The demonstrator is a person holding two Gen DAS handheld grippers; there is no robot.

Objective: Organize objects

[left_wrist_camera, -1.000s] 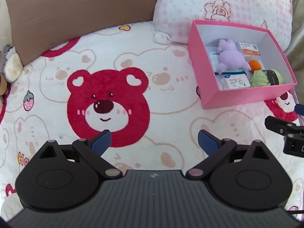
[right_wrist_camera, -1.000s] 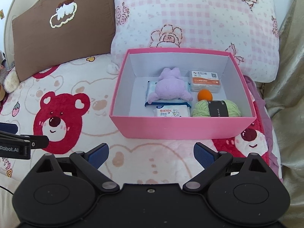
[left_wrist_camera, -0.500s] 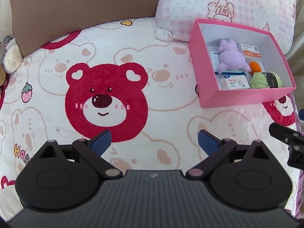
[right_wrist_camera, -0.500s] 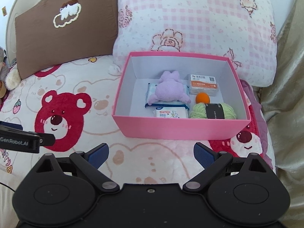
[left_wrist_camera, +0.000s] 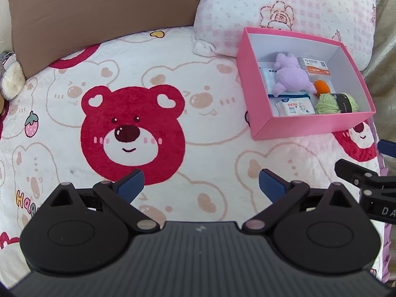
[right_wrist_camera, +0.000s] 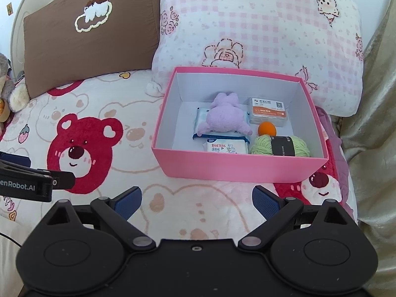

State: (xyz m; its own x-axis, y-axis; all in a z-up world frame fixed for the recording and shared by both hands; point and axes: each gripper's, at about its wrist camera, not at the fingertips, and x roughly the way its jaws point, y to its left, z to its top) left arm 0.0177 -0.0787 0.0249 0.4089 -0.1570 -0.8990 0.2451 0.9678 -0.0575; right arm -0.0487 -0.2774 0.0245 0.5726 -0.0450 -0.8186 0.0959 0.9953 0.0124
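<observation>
Left wrist view
Left gripper (left_wrist_camera: 201,182): its blue-padded fingers stand wide apart, holding nothing, above a white fleece blanket printed with bears (left_wrist_camera: 212,128).
Box: one open pink cardboard box with a white inside (left_wrist_camera: 257,113) sits on the blanket ahead and to the right of the fingers, well apart from them, its far edge against a pink-checked pillow (left_wrist_camera: 292,7).
Contents, counted: one lilac plush toy (left_wrist_camera: 292,76); two white wet-wipe packets (left_wrist_camera: 293,106), one under the plush and one nearer the front wall; one white-and-orange packet (left_wrist_camera: 315,68); one small orange ball (left_wrist_camera: 321,87); one skein of pale green yarn with a black band (left_wrist_camera: 336,102).
Pillows: two, the checked one and a brown one (left_wrist_camera: 99,12).
Right gripper (left_wrist_camera: 366,175): only a part shows at the right edge.

Right wrist view
Right gripper (right_wrist_camera: 196,199): fingers spread wide, empty.
Box (right_wrist_camera: 235,165): straight ahead of the fingers, near but not touching.
Contents: plush (right_wrist_camera: 226,117) lying across a wipe packet (right_wrist_camera: 225,147); orange-labelled packet (right_wrist_camera: 268,110) at the back right; ball (right_wrist_camera: 266,128) between that packet and the yarn (right_wrist_camera: 279,146).
Left gripper (right_wrist_camera: 32,178): one finger shows at the left edge, over the blanket (right_wrist_camera: 185,203).
</observation>
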